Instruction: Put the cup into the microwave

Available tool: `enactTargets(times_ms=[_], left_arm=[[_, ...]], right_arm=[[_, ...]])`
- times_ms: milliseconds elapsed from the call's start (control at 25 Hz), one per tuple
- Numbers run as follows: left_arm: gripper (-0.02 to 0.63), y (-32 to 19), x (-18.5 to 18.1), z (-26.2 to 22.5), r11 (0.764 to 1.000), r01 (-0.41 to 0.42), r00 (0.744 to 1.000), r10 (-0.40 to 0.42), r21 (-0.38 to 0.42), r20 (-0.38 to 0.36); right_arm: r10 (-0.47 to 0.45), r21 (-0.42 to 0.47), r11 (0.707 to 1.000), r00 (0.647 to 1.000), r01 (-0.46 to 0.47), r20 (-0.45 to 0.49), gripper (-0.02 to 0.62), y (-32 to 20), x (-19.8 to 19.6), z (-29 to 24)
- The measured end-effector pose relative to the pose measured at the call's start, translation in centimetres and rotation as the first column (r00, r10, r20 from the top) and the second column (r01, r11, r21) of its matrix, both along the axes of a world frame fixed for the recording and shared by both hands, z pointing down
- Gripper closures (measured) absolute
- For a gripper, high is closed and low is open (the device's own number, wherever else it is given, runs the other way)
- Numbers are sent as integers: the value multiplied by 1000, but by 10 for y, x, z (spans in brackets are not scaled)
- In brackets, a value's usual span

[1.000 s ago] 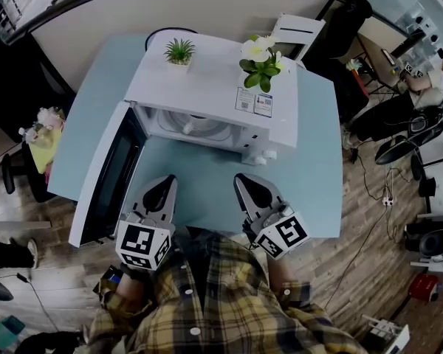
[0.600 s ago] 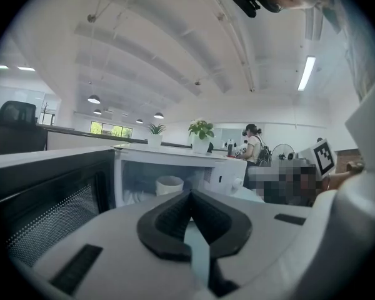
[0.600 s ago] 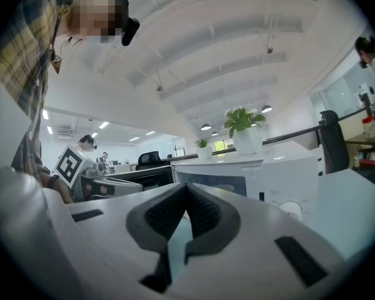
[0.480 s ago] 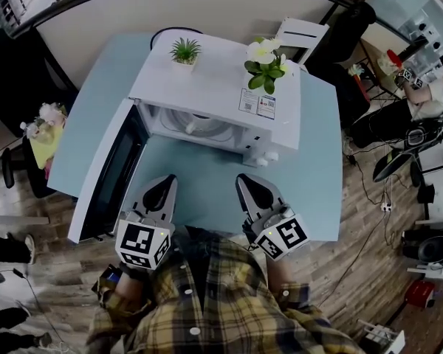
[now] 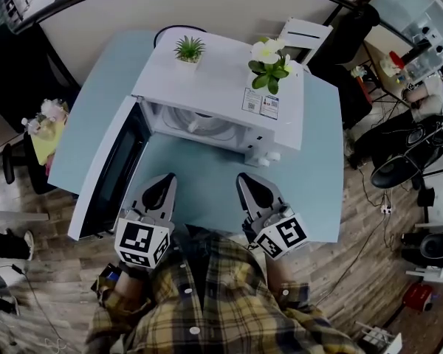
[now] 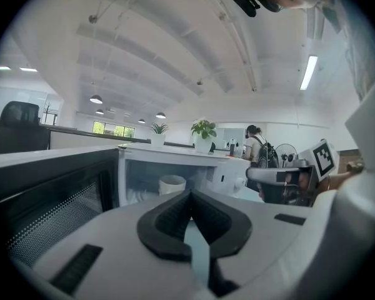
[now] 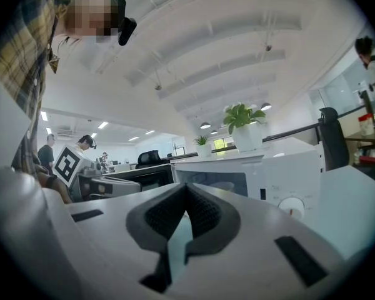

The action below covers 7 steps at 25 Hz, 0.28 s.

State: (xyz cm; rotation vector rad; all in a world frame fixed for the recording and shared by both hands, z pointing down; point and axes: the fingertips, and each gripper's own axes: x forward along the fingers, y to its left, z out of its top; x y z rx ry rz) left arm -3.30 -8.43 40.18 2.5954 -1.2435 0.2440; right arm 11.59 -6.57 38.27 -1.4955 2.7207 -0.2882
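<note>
Two grippers, both parked low over the near edge of the blue table (image 5: 317, 175) in the head view; left gripper (image 5: 162, 183) and right gripper (image 5: 248, 183) each have their jaws pressed together with nothing in them, well short of the microwave (image 5: 221, 87); its door (image 5: 107, 175) hangs wide open to the left, and a small spiky plant (image 5: 189, 49) plus a flowering plant (image 5: 272, 61) sit on its roof.

Left gripper view: jaws closed tip to tip, empty; straight past them the cavity shows, and the cup (image 6: 172, 184) stands upright inside, on the floor of it; so I'd say the placing is basically done and only the door is left.

Right gripper view: same deal, jaws together on nothing; the microwave front and its dial fill the background, and the cup is only a faint pale rim behind the opening.

Handling guess: plain white cup, looks stiff and light, with smooth walls that could slip; can't tell ceramic or paper, so treat it as breakable; I'd pinch across the wall near the rim, or around the mid-body, and keep it upright.
</note>
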Motion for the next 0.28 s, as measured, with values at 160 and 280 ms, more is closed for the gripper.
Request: enactTargets(times_ms=[160, 280], left_arm=[[614, 0, 0, 0, 1000, -2, 1000, 2, 5, 4], [614, -2, 0, 1, 1000, -13, 1000, 13, 15, 16]], right_arm=[[6, 0, 1000, 1000, -6, -1, 594, 0, 2, 0], [9, 1, 1000, 1000, -9, 2, 594, -2, 3, 0]])
